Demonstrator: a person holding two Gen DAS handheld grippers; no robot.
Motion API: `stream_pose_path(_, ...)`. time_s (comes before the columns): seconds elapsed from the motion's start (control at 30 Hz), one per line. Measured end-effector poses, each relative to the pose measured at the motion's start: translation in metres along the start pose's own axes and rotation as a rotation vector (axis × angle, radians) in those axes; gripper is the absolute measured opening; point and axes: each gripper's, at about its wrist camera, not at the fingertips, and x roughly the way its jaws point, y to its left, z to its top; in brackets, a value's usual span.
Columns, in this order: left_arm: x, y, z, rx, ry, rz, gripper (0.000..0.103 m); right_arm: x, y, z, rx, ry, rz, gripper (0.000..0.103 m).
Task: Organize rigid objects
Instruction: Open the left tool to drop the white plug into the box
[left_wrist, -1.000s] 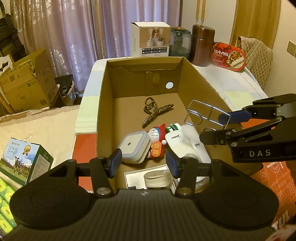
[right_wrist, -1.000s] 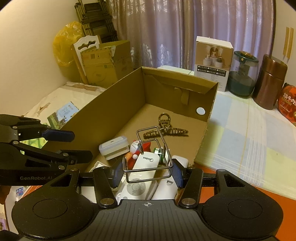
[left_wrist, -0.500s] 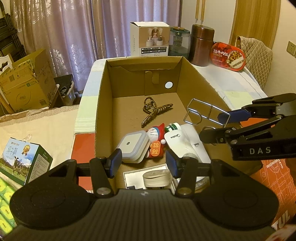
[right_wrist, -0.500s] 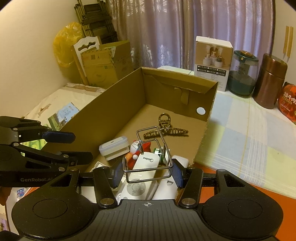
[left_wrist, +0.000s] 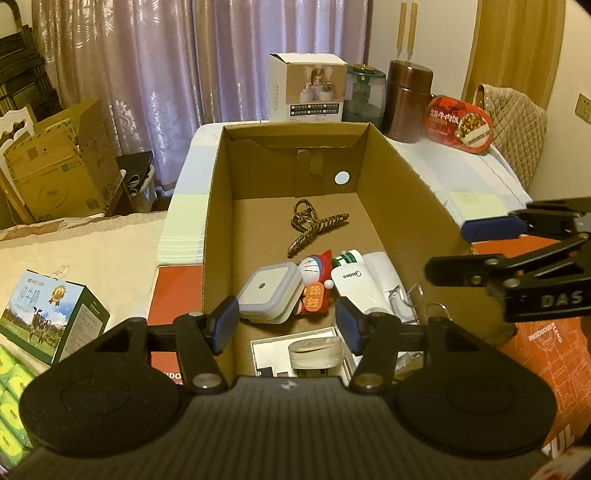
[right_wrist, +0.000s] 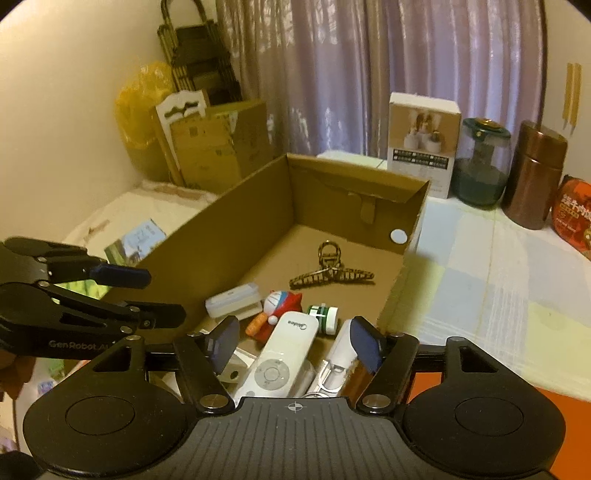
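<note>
Nearby, hair clip (left_wrist: 314, 230) (box-floor (left_wrist: 258, 229) centre).

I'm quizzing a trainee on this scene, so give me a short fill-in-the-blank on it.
1. The hair claw clip lies inside the cardboard ____.
2. The white remote reads ____.
3. The fingers of the right gripper hold ____.
4. The box's far wall bears a round white ____.

Missing words: box; Midea; nothing; sticker

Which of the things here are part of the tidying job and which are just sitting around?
Part of the job: cardboard box, hair claw, white remote, square white container, cartoon figurine.

Just lying about: copper canister, green glass jar, white product box, milk carton.
</note>
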Motion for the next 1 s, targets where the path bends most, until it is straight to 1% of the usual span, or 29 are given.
stream_pose_path(0.07,-0.004,-0.001,-0.001,-0.008,-0.009,0.001,0.061,-0.010,-0.001,-0.003,0.023,-0.010,-0.013,0.065)
stream_pose_path(0.13,-0.010,-0.002,-0.002,-0.015,-0.018,-0.002,0.063,-0.018,-0.002,-0.005,0.047,-0.019,-0.014,0.066)
stream_pose_path(0.3,-0.028,-0.008,-0.004,-0.037,-0.040,-0.009,0.074,-0.039,-0.001,-0.010,0.095,-0.028,-0.014,0.069)
stream_pose_path(0.4,-0.039,-0.012,-0.006,-0.053,-0.051,-0.011,0.079,-0.051,0.002,-0.015,0.122,-0.026,-0.025,0.070)
stream_pose_path(0.47,-0.048,-0.015,-0.008,-0.058,-0.059,-0.009,0.085,-0.059,0.003,-0.018,0.144,-0.024,-0.038,0.072)
stream_pose_path(0.5,-0.054,-0.017,-0.008,-0.061,-0.064,-0.009,0.086,-0.064,0.003,-0.020,0.157,-0.022,-0.043,0.073)
stream_pose_path(0.6,-0.067,-0.021,-0.011,-0.068,-0.072,-0.013,0.091,-0.075,0.004,-0.026,0.189,-0.008,-0.066,0.080)
stream_pose_path(0.63,-0.072,-0.023,-0.012,-0.063,-0.075,-0.013,0.095,-0.080,0.005,-0.028,0.198,-0.007,-0.070,0.084)
stream_pose_path(0.67,-0.076,-0.025,-0.013,-0.060,-0.080,-0.011,0.097,-0.085,0.005,-0.030,0.202,-0.010,-0.075,0.086)
stream_pose_path(0.73,-0.086,-0.029,-0.016,-0.056,-0.091,-0.008,0.100,-0.093,0.007,-0.033,0.209,-0.014,-0.092,0.089)
stream_pose_path(0.87,-0.102,-0.034,-0.023,-0.072,-0.105,-0.023,0.101,-0.110,0.010,-0.041,0.231,-0.004,-0.137,0.091)
stream_pose_path(1.0,-0.115,-0.039,-0.030,-0.076,-0.103,-0.003,0.101,-0.124,0.011,-0.047,0.248,0.008,-0.170,0.092)
